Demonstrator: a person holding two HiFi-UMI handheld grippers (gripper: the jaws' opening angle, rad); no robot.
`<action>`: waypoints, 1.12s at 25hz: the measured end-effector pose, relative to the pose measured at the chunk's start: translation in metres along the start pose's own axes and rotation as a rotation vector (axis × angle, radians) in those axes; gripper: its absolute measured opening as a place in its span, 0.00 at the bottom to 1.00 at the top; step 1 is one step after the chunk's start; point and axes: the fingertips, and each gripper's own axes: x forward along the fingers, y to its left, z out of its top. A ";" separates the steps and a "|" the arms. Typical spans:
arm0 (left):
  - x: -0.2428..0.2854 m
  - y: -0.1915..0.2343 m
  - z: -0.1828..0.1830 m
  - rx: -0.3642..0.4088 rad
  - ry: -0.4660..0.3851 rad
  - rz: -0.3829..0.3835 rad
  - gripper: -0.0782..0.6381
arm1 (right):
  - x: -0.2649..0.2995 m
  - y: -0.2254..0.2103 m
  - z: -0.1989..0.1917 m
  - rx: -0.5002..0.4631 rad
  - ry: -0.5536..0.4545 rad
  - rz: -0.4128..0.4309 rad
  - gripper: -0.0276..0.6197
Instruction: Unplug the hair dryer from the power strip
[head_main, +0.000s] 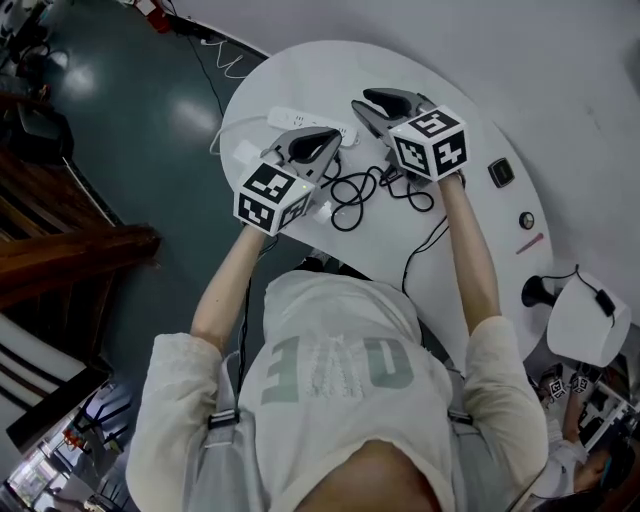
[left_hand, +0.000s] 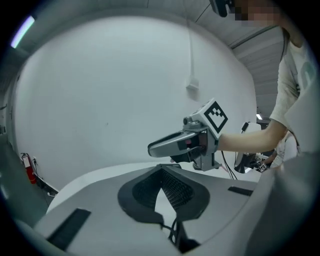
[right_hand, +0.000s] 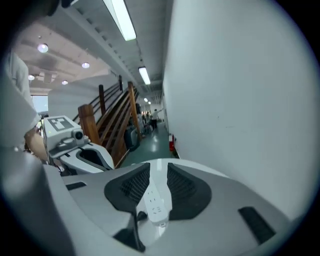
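Surface: I am working over a round white table (head_main: 300, 70) that stands against a pale wall (left_hand: 100, 90). There is a teal floor (head_main: 150, 110) and a wooden staircase (head_main: 60, 240) off to the left gripper's side.
Left gripper (head_main: 330, 135): It is held up off the table, nose tipped a little downward. In its own view the jaws are closed, the pads meeting at the tips (left_hand: 161, 168) with nothing pinched there.
Cord at the left gripper: A black cord (left_hand: 175, 231) shows low in the slit behind the closed pads. I cannot tell whether it is caught there or just hanging past.
Right gripper (head_main: 368, 100): It is also raised, level with the left one and just beside it. Its jaws stand partly apart (right_hand: 157, 167).
Power strip (head_main: 300, 123): The white strip lies flat on the table, under and between the two grippers. Its near end is just beside the right gripper's lower jaw. In the right gripper view it fills the gap between the pads (right_hand: 154, 200), sockets facing up, but I see no pad pressing on it.
Plug: A black plug (right_hand: 142, 216) sits against the strip's side, by the right gripper's left pad. I cannot tell whether it is seated in a socket.
Loose cord: In the head view black loops (head_main: 355, 190) lie on the table behind both grippers, toward me.
Hair dryer: I cannot pick it out in any view.
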 end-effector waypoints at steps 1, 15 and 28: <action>-0.002 0.000 0.011 0.014 -0.026 0.017 0.13 | -0.013 0.001 0.015 0.008 -0.062 -0.015 0.20; -0.057 -0.016 0.127 0.053 -0.410 0.285 0.13 | -0.144 0.062 0.060 -0.136 -0.462 -0.497 0.08; -0.055 -0.031 0.120 0.084 -0.389 0.272 0.13 | -0.172 0.059 0.046 -0.071 -0.495 -0.601 0.07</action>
